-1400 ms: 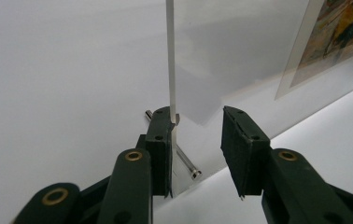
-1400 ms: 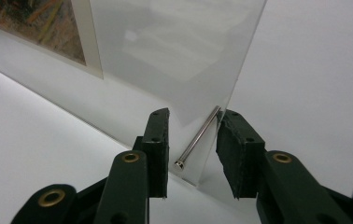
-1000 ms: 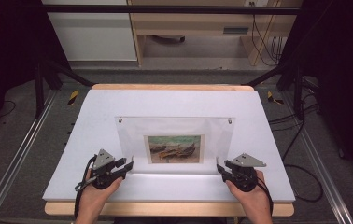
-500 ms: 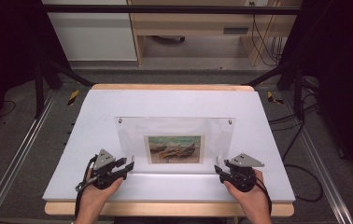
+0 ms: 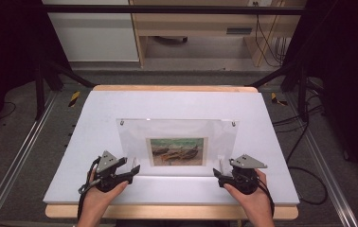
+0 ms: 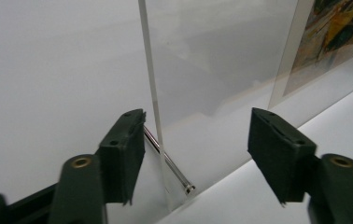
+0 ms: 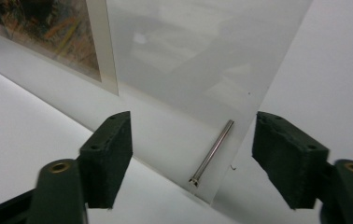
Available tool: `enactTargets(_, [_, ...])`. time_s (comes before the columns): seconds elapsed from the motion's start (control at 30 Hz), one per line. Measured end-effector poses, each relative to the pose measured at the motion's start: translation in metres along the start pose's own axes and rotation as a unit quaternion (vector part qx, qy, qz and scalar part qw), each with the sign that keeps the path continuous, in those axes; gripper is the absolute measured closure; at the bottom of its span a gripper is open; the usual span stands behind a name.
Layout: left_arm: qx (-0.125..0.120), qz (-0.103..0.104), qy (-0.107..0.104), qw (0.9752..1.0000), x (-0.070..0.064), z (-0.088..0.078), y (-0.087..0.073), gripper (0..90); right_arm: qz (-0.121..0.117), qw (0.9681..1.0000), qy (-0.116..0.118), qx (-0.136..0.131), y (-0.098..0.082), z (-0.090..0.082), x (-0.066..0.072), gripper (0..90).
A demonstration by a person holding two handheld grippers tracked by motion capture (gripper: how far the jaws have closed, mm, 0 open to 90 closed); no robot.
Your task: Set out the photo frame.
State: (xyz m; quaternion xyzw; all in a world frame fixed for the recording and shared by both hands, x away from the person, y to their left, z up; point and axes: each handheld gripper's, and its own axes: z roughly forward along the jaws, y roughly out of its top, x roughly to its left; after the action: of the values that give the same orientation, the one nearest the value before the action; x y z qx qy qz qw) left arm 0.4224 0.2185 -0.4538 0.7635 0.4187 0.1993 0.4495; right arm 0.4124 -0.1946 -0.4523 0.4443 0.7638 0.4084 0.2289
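Observation:
A clear acrylic picture frame [image 5: 177, 142] stands upright on the white table, holding a small painting of boats [image 5: 176, 151]. My left gripper [image 5: 133, 169] is open at the frame's lower left corner; the acrylic edge [image 6: 152, 93] and a metal pin [image 6: 170, 165] lie between its jaws, untouched. My right gripper [image 5: 217, 174] is open at the lower right corner, with the acrylic sheet [image 7: 202, 70] and its metal pin [image 7: 212, 151] between the jaws. The painting [image 7: 48, 32] shows at the upper left of the right gripper view, and the painting [image 6: 338, 32] shows at the upper right of the left gripper view.
The white table top [image 5: 96, 113] rests on a wooden board [image 5: 167, 212]. Metal rails [image 5: 11, 161] run along both sides on the floor. Cables [image 5: 305, 137] lie on the floor at the right. A wooden shelf unit [image 5: 201, 28] stands beyond the table.
The right gripper has crept slightly left toward the frame's lower right corner. The left gripper and the frame have stayed put.

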Motion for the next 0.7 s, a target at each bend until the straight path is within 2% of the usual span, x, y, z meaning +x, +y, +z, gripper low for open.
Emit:
enactTargets(0.13, [-0.016,0.005,0.001,0.9999,-0.001,0.000,0.002,22.4,-0.016,0.9997,-0.004,-0.018,0.002,0.000,0.000,18.8])
enactTargets(0.2, [-0.021,0.006,-0.001,0.9998,-0.001,0.000,0.003,17.7,-0.015,0.9995,-0.005,-0.029,0.003,-0.002,0.001,15.8])
enactTargets(0.37, [-0.035,0.005,-0.002,0.9994,-0.001,-0.002,0.006,10.0,-0.022,0.9987,-0.012,-0.044,0.004,-0.003,0.000,11.8])
enactTargets(0.47, [-0.044,0.012,-0.005,0.9990,-0.001,-0.005,0.007,6.7,-0.019,0.9983,-0.012,-0.053,0.005,-0.005,0.000,11.2])
enactTargets(0.7, [-0.051,0.029,-0.005,0.9983,0.000,-0.013,0.007,6.3,-0.018,0.9979,-0.006,-0.061,0.006,-0.009,0.000,9.8])
